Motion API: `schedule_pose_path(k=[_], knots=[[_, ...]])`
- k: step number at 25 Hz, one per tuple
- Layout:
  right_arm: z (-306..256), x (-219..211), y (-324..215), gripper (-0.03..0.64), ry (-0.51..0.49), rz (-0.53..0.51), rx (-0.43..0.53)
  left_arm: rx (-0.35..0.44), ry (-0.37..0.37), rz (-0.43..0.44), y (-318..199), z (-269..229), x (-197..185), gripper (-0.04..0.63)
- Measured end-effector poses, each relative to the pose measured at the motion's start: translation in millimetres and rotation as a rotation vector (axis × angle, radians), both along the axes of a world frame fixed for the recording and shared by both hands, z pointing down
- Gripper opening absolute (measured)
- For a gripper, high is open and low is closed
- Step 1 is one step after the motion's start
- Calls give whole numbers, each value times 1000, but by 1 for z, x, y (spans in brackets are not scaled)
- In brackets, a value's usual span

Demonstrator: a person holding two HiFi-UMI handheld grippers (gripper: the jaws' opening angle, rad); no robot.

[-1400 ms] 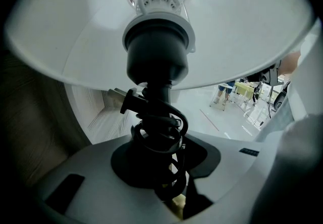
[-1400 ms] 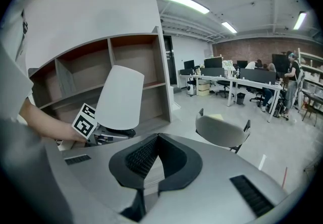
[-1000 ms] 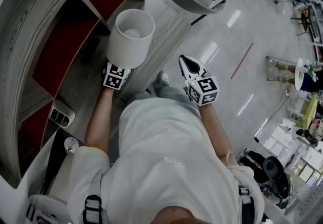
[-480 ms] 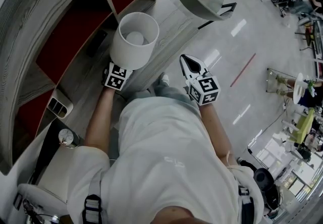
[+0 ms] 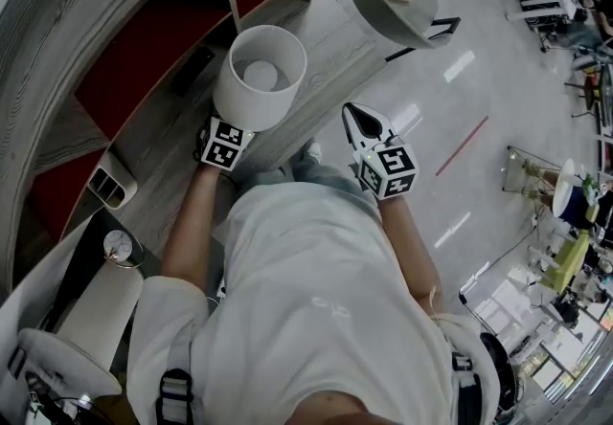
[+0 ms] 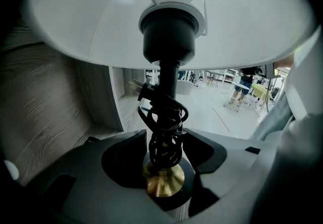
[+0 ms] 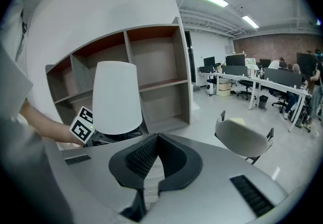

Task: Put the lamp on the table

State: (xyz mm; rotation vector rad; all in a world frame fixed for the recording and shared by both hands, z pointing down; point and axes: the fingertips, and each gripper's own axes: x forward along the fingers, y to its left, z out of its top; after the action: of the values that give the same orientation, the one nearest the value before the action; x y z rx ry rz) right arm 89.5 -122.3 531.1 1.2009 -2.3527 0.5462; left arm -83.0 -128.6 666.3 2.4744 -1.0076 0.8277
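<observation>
At 11 o'clock — lamp (image 5: pixel 259 78) upright, white tapered shade (image 6: pixel 242 21), brass foot (image 6: pixel 162 182); left gripper (image 6: pixel 166 140) jaws just spread, cord-wound stem (image 6: pixel 167 79) between; right gripper (image 7: pixel 156 137) jaws together.

White lampshade (image 5: pixel 254 83); brass base (image 6: pixel 162 183); seemingly black cord (image 6: pixel 164 137); wood-grain shelf (image 5: pixel 57 26).

We wear a white short-sleeved shirt (image 5: pixel 316 289) and pale grey trousers (image 5: pixel 321 180). Dark harness straps (image 5: pixel 175 392) with buckles cross both our shoulders. Each hand carries a white, black-marked cube: left cube (image 5: pixel 222 145), right cube (image 5: pixel 387 170). Our right gripper (image 5: pixel 352 115) has a pale grey shell and black ribbed pads (image 7: pixel 139 158).
</observation>
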Motion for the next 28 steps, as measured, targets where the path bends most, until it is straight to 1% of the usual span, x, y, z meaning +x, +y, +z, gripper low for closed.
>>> schedule_pose_path(k=[7, 11, 28], knots=[[2, -10, 0, 29, -6, -35, -2, -5, -12, -48, 9, 2, -14, 235], [4, -12, -1, 29, -6, -50, -5, -14, -26, -63, 13, 7, -19, 235], [2, -23, 4, 29, -13, -108, -11, -45, -37, -129, 31, 10, -33, 235]])
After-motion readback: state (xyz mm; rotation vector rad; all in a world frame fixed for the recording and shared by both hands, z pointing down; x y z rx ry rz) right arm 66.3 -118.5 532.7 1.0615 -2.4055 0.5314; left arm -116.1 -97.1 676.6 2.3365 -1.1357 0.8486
